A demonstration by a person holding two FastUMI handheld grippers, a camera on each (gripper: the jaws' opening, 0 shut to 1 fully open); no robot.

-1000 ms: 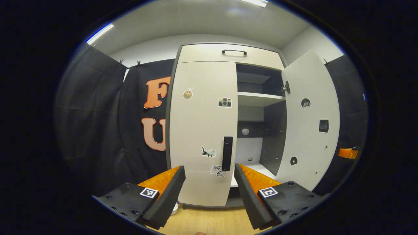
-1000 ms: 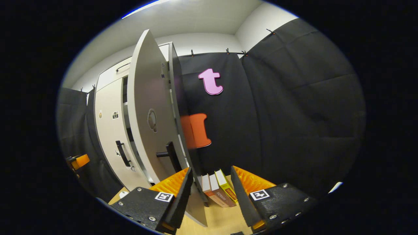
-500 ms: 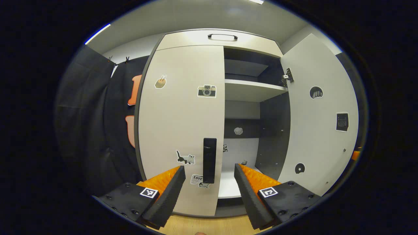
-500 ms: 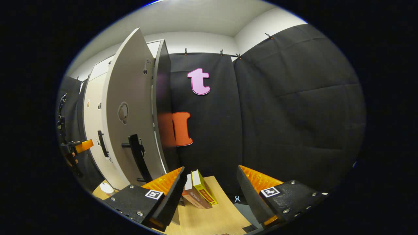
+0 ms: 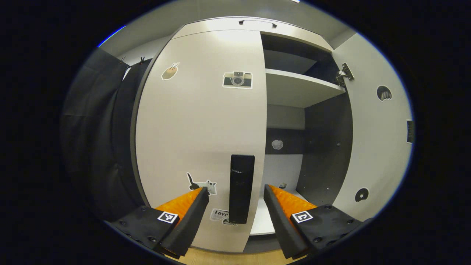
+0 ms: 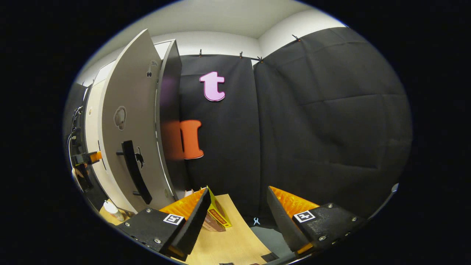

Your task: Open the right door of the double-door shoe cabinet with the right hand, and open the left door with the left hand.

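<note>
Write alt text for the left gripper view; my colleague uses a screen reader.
The open left gripper faces the black handle of the shut left door, the handle between its fingers but not gripped. The right door stands open, showing a shelf inside.

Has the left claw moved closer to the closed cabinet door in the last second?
Yes. The left claw has advanced toward the left door; its black handle now looms larger between the open fingers.
</note>
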